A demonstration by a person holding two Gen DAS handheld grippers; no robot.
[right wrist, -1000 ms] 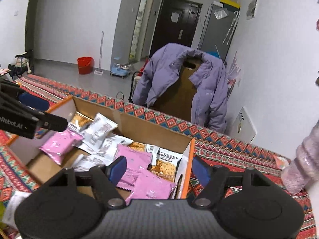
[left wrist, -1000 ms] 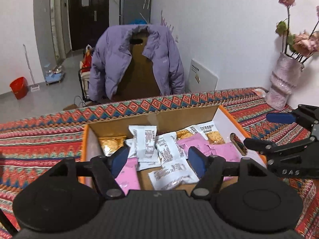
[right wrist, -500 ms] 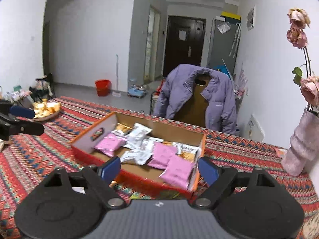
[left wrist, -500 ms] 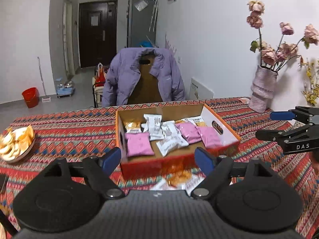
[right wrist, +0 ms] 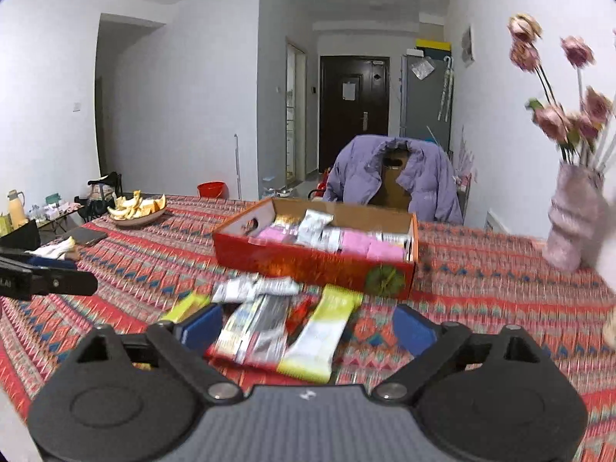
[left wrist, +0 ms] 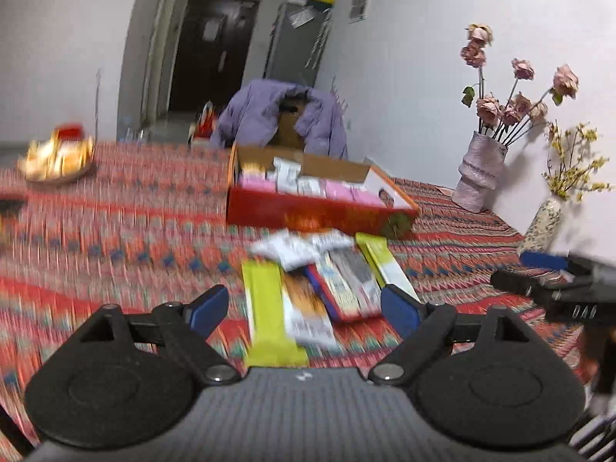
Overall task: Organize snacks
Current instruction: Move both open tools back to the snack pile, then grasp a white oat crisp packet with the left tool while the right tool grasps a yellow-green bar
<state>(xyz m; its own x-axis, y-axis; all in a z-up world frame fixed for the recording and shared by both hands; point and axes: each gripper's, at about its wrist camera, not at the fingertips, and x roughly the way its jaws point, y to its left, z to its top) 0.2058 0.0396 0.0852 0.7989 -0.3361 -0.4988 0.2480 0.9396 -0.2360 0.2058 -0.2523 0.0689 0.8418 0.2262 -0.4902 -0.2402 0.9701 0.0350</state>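
Observation:
A red cardboard box [left wrist: 319,213] [right wrist: 308,260] holds pink, white and golden snack packets and stands mid-table on the patterned cloth. In front of it lies a loose pile of snack packs [left wrist: 323,281] [right wrist: 269,319]: yellow-green, red and white wrappers. My left gripper [left wrist: 304,306] hovers on the near side of this pile; its jaws are opening with nothing gripped. My right gripper [right wrist: 308,327] is likewise short of the pile, jaws opening and empty. Each gripper shows at the edge of the other's view: the right gripper [left wrist: 546,281] and the left gripper [right wrist: 46,277].
A plate of cut fruit [right wrist: 136,208] sits at the table's far left, with a dark flat device [right wrist: 82,235] near it. Two flower vases [left wrist: 481,169] [left wrist: 543,227] stand at the right by the wall. A chair with a purple jacket [right wrist: 392,177] is behind the box.
Both grippers pulled back from over the box toward the table's near side, and their jaws widened. The loose pile in front of the box came into view.

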